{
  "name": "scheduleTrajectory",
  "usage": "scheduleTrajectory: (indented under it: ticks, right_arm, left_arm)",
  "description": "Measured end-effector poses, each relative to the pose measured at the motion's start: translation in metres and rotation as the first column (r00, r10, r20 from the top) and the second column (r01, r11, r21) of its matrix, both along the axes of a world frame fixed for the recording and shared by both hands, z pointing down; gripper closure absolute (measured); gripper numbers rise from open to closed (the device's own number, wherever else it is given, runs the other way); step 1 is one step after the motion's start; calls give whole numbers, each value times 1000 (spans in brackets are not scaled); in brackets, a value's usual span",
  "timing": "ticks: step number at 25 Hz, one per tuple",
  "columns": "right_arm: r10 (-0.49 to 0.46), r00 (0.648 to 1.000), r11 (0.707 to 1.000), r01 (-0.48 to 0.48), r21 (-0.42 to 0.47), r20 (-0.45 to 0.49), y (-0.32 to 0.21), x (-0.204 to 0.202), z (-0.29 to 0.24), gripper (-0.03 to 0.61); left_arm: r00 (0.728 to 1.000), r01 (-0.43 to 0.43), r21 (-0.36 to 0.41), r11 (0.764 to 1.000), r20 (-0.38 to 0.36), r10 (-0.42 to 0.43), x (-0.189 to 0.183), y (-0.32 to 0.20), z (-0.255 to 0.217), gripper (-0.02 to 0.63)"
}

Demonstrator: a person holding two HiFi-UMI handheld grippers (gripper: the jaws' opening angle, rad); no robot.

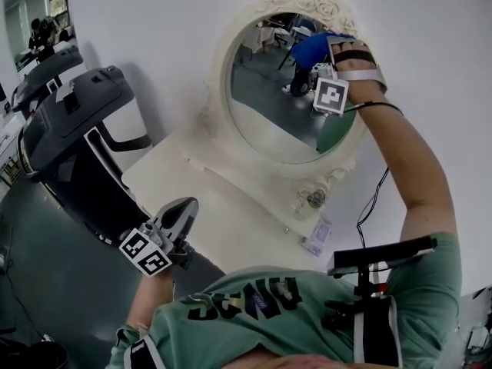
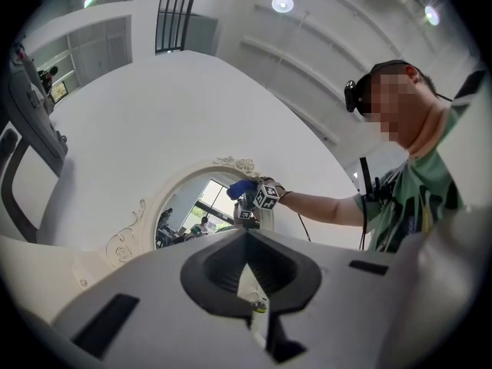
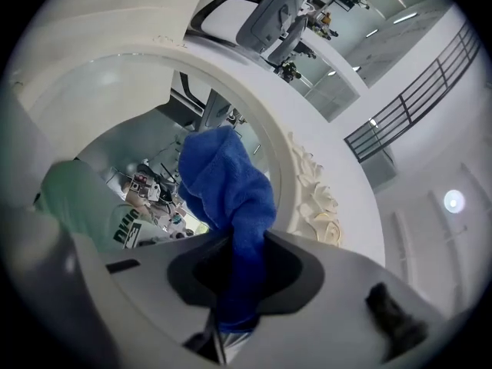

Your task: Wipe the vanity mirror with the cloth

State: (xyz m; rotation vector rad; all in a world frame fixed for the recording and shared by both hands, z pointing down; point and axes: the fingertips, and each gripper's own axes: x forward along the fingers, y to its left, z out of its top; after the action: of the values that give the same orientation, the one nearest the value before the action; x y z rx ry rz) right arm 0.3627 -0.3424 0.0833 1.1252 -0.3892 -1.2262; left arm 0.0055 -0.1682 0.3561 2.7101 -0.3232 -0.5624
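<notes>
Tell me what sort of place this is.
Likely a lab or studio hall, not a home: a treadmill-like machine stands beside the vanity mirror, with a balcony railing and high ceiling lights.

This is a large indoor hall set up as a lab or work space. It has high white walls, round ceiling lights point(image 2: 282, 4) and a railed upper gallery point(image 3: 419, 94). Office chairs point(image 3: 278, 10) stand at cluttered desks on a grey floor point(image 1: 54, 283), and a dark grey machine point(image 1: 73, 121) stands beside the white tabletop point(image 1: 231, 229).

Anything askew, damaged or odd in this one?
Nothing stands out. The right hand-held gripper grips the blue cloth at the vanity mirror's upper edge; the left hand-held gripper is shut and empty, lower down.
</notes>
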Motion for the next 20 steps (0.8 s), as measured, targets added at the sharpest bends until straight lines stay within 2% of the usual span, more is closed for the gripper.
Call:
scheduleTrajectory:
  ticks: [4,10,16,18,20]
  right_arm:
    - [54,999,999,-54,11,-8,2,7,-4,500]
    - [38,998,998,-35,-49,59,-2,8,37,502]
    - [21,992,975,8,-222,127,-1,7,159,502]
    - [10,988,956,36,-291,155,-1,4,215,502]
    - [-4,977,924,85,-374,213,3,-3,282,502]
  left_arm:
    - [1000,8,-3,1000,-1,-8,-4,-1,1,614]
    - [1000,11,-29,1000,10,-11,-2,-5,15,614]
    - [999,8,-74,997,33,-6,5,-3,35,614]
    - [999,11,-107,994,53,-5,8,-1,49,614]
    - [997,15,-147,989,77,-4,9,4,63,614]
